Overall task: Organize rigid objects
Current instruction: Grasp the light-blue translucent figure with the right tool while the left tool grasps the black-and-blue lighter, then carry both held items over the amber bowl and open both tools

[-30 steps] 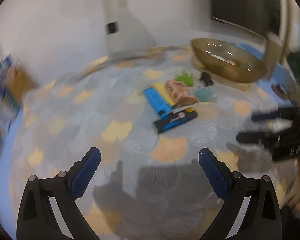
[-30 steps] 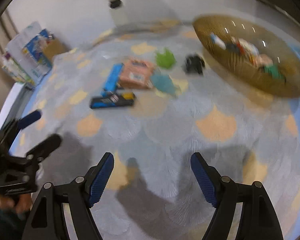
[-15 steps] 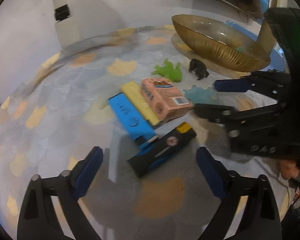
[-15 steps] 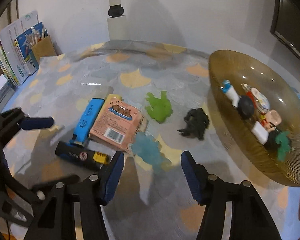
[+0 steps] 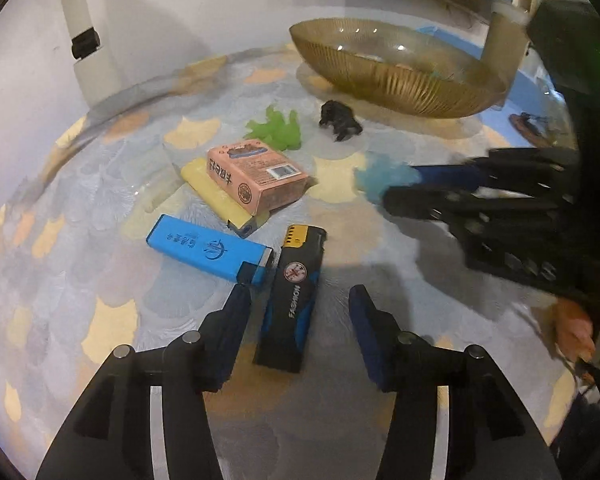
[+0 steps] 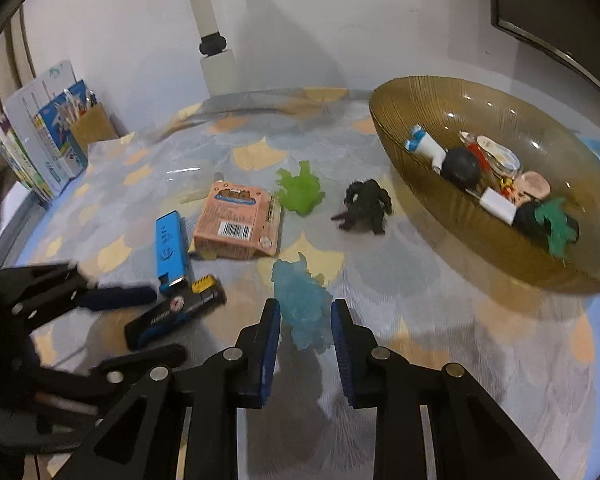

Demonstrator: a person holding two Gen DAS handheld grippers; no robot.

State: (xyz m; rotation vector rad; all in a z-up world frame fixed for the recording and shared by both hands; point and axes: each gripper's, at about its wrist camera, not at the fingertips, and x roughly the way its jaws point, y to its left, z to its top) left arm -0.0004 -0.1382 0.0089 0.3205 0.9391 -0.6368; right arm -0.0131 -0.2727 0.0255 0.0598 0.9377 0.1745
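**Two claws over scattered small items, amber bowl beyond**

Left claw (image 5: 298, 300): jaws wide, holding nothing. The black-and-blue lighter (image 5: 292, 302) lies flat on the surface (image 5: 380, 248) between its two pads, touching neither as far as the view shows. Its yellow-capped end points away from the claw.

Right claw (image 6: 305, 312): jaws narrow but not closed. The pale blue translucent figure (image 6: 302, 300) stands between the fingertips; whether the pads touch it cannot be told.

Ahead of the left claw, slightly to its left: a bright blue lighter (image 5: 210, 249), lying flat, its metal end just beside the black-and-blue lighter's cap.

Farther ahead of the left claw: a pink carton (image 5: 256, 176) resting on top of a yellow lighter (image 5: 220, 196), which sticks out beneath it on the near side.

Beyond the carton: a green translucent figure (image 5: 278, 130) and, to its right, a small black figure (image 5: 340, 120), apart from one another.

Far ahead and to the right of both claws: an amber ribbed glass bowl (image 6: 432, 204). From the right claw's view it holds several small toys, among them a dark ball (image 6: 460, 164) and a green figure (image 6: 556, 224).

Far left of the right claw: a row of books (image 6: 40, 148) against the wall, at the surface's edge.
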